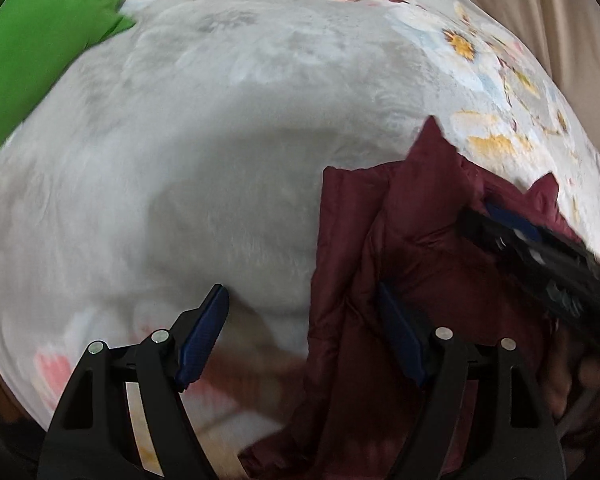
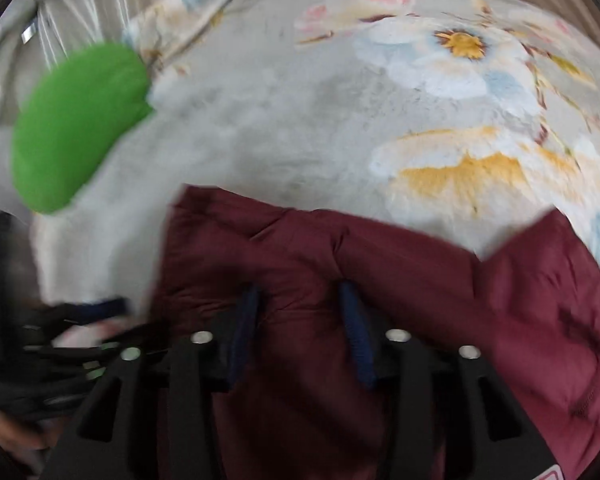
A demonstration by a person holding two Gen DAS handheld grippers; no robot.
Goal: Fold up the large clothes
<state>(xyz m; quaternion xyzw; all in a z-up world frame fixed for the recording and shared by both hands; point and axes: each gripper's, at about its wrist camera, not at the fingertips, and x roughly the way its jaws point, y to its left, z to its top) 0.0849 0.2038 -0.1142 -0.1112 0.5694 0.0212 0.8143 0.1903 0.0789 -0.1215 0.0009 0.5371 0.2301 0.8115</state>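
A maroon padded jacket [image 1: 384,240] lies bunched on a grey flowered blanket [image 1: 180,140]. My left gripper [image 1: 304,320] is open, its right finger against the jacket's left edge and its left finger over bare blanket. My right gripper [image 2: 300,320] has jacket fabric [image 2: 300,280] between its fingers; the jaws stand part open around it, and the view is blurred. The right gripper also shows in the left wrist view [image 1: 540,256], lying on the jacket. The left gripper shows blurred at the left of the right wrist view [image 2: 80,332].
A green cushion [image 2: 76,128] lies on the blanket's far left, also in the left wrist view [image 1: 40,40]. Beige curtain [image 1: 540,12] hangs beyond the bed. The blanket stretches wide to the left of the jacket.
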